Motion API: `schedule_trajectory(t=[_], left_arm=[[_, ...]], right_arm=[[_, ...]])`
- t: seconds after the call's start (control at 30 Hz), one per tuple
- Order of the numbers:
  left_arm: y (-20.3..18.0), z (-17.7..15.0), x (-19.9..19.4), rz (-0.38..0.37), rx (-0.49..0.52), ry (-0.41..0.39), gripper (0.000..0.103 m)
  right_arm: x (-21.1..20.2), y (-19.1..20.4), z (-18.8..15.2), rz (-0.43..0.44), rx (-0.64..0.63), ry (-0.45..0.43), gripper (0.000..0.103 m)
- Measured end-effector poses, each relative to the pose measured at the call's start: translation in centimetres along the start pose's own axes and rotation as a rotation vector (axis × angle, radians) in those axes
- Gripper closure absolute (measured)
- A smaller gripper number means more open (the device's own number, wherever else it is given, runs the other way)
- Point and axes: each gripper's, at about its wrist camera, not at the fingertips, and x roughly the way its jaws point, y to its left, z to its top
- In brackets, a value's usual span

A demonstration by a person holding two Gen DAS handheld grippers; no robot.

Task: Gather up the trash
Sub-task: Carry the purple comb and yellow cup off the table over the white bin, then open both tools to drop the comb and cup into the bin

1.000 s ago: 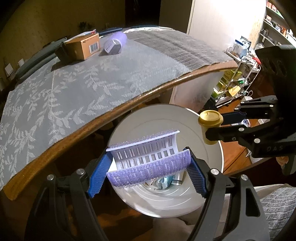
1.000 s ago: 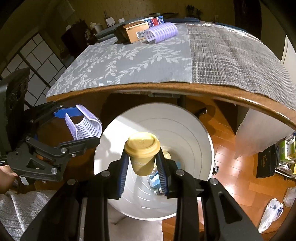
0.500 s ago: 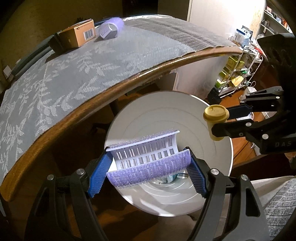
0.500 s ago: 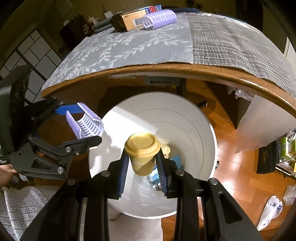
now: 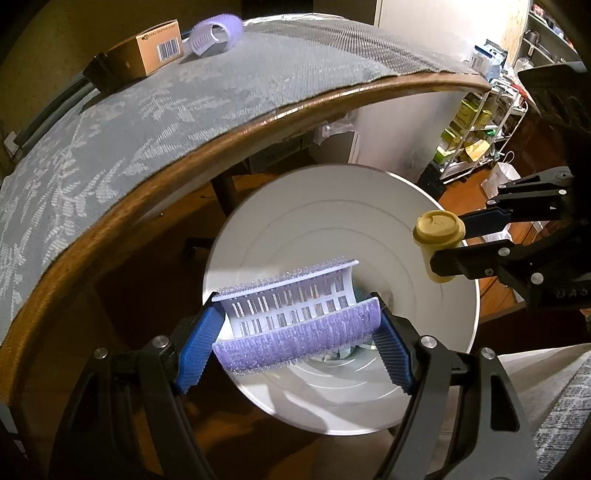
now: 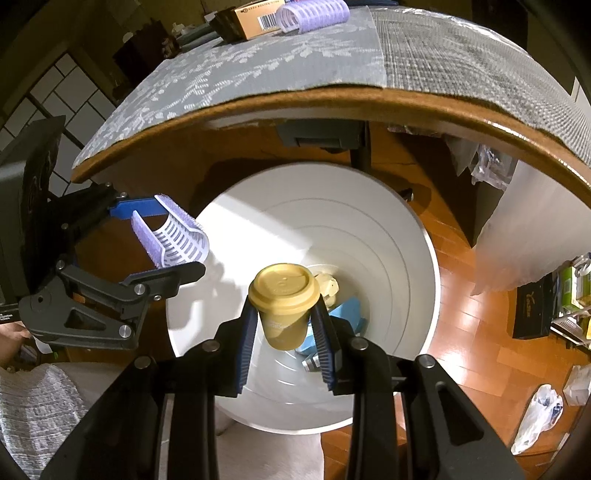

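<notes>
My left gripper (image 5: 295, 332) is shut on a purple hair roller (image 5: 295, 317), gripped by its two ends, over the near left part of a white trash bin (image 5: 369, 206). My right gripper (image 6: 284, 325) is shut on a small tan lidded cup (image 6: 282, 302), upright above the same bin (image 6: 369, 206). In the left wrist view the cup (image 5: 437, 240) and the right gripper (image 5: 448, 242) hang over the bin's right rim. The right wrist view shows the roller (image 6: 173, 236) in the left gripper (image 6: 162, 238) at the bin's left rim. Trash lies at the bin's bottom.
A wooden table (image 5: 110, 236) with grey patterned mats overhangs the bin's far side. On it sit a brown box (image 5: 157, 55) and a second purple roller (image 5: 216, 33). A wire shelf (image 5: 476, 136) stands at the right. White plastic bags (image 6: 539, 417) lie on the wooden floor.
Both grippers have sunk toward the bin with their loads. The bin looks larger and the tabletop has slid up and away in both views.
</notes>
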Motion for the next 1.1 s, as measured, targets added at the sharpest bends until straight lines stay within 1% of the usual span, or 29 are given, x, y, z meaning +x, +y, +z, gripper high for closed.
schedule_trajectory(t=[1.1], left_arm=[[-1.2, -0.4, 5.3, 0.015, 0.042, 0.108, 0.025]], right_arm=[[4.4, -0.9, -0.1, -0.037, 0.005, 0.098, 0.073]])
